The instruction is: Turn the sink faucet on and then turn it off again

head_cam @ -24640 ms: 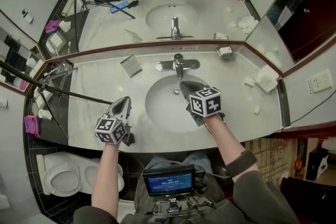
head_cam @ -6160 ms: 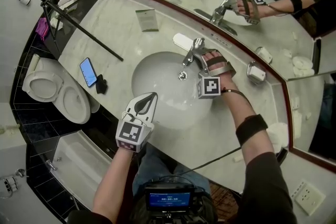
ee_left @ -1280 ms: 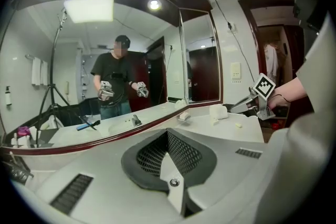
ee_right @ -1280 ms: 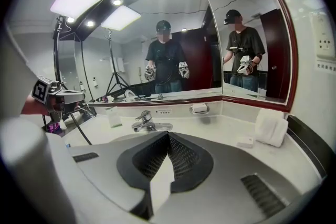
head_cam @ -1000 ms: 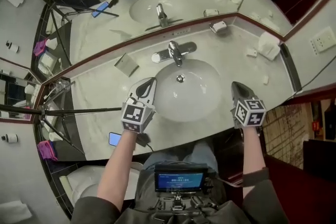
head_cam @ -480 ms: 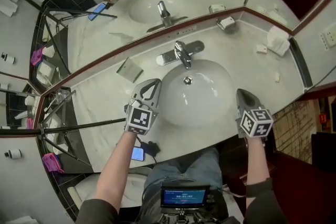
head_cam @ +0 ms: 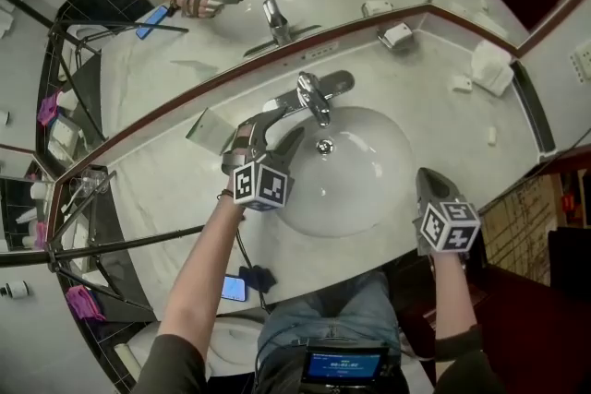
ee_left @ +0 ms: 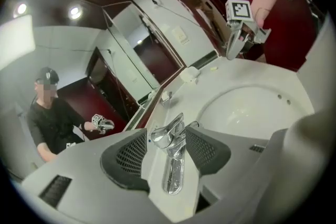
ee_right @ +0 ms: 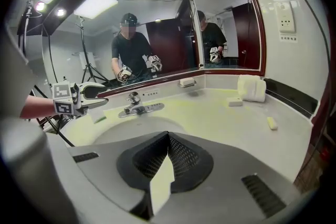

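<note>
Bathroom counter [head_cam: 157, 175], pale marble, with a mirror behind.
Sink [head_cam: 369, 189]: oval basin at centre.
Faucet [head_cam: 315, 96]: chrome, at the basin's back rim.
Left gripper [head_cam: 283, 130]: jaws wide, just been opening. The faucet shows between the pads, not pinched.
Right gripper [head_cam: 427, 185]: jaws together, empty, at the counter's front edge, well apart from the faucet.

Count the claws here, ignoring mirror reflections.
2: left claw, jaws just opening, faucet lined up between them; right claw, shut, by the sink's front right rim.
</note>
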Available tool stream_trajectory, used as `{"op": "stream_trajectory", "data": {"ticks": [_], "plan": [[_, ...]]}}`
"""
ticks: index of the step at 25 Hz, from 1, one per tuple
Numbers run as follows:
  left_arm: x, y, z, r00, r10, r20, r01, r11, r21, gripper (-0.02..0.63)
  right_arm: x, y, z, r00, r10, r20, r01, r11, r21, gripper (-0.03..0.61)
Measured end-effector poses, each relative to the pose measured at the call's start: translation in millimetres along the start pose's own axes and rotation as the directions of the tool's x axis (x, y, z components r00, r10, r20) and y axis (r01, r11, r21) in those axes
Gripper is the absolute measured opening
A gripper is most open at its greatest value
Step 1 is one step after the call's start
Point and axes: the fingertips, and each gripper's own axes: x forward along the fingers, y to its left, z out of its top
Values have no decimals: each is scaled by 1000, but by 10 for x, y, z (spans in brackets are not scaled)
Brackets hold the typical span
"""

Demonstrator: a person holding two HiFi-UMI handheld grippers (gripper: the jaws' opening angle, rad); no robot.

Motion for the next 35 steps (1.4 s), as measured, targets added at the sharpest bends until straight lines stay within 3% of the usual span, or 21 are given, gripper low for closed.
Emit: {"op": "stream_trajectory", "data": {"ticks": [7,13,25,30,35], "plan": [[488,-101,20,999,-42,17,38,978,204,222,232,22,113,1000,-30,7,30,1000,9,17],[822,-154,-47,997,-82,9,76,952,298,222,378,74,192,999,-15,45,14,999,31,17],[1231,-101,-54,997,-77,31,64,949,310,178,404,-117,31,997,-38,68,32,996,86,17],[1250,-122,-41,996,-88,35,75,960,271,93,376,-188,5,997,-51,62,45,994,101,17],[1262,-125,-24,993,-116,21,108,964,244,87,388,-179,60,997,-46,67,39,994,103,17]]}}
